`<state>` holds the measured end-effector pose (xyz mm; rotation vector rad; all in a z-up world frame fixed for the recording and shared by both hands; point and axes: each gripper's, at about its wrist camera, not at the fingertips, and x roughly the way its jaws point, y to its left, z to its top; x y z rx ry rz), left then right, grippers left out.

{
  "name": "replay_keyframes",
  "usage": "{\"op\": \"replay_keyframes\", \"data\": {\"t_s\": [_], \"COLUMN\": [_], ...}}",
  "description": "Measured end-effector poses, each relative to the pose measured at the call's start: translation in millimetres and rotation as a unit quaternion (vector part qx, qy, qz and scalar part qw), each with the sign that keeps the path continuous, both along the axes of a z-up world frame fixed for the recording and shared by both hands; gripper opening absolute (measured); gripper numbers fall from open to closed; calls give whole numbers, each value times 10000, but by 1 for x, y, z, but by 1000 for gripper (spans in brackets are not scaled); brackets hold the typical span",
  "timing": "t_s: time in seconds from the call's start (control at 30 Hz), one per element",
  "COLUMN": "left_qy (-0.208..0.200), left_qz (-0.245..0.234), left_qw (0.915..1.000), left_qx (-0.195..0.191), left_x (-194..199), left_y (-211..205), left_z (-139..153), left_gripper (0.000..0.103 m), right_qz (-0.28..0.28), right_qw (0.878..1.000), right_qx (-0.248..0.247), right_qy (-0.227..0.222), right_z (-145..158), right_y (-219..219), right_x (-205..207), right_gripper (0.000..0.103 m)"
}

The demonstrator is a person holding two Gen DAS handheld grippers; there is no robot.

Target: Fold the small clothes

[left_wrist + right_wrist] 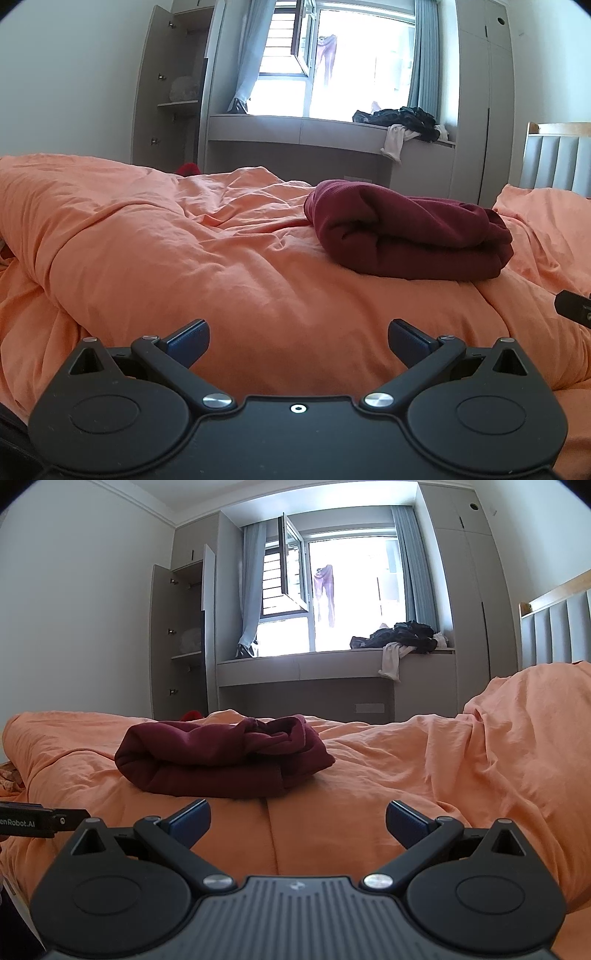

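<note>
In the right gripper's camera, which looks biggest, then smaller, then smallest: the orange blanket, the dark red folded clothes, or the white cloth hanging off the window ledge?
1. Orange blanket, by far the largest.
2. Dark red folded clothes.
3. White cloth, smallest.
The white cloth is farther from the camera, so it may really be bigger than it looks.

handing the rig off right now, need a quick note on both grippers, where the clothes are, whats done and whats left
Left gripper: open, empty, held low over the orange duvet.
Right gripper: open, empty, also low over the duvet.
Dark red knit garment: lies on the duvet ahead of both grippers, apart from them, already folded into a thick bundle; its far end looks bunched rather than flat.
Heap of dark and white clothes: on the grey window ledge, unfolded, one white piece hanging over the edge.
Done: the red garment looks folded.
Left: perhaps tidy its far end; the ledge heap, if it belongs to the job.
</note>
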<state>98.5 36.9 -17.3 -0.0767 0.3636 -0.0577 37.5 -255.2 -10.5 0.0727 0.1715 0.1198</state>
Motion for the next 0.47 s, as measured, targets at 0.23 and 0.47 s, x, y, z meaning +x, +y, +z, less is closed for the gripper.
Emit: {"op": "replay_keyframes", "data": {"t_s": [0.23,0.47], "left_qy": [60,116], "left_qz": [-41,-56], "left_qw": [10000,9999], "left_qx": [-23,-11], "left_x": [2,3], "left_y": [-1,-2], "left_z": [-2,-3], "left_gripper": [103,103], "right_qz": [24,21], "right_qw": [10000,10000], "right_qx": [-84,-77], "right_qy": [-20,-8], "right_z": [0,0], "right_y": [2,1], "right_x": [0,1], "right_gripper": [103,103]}}
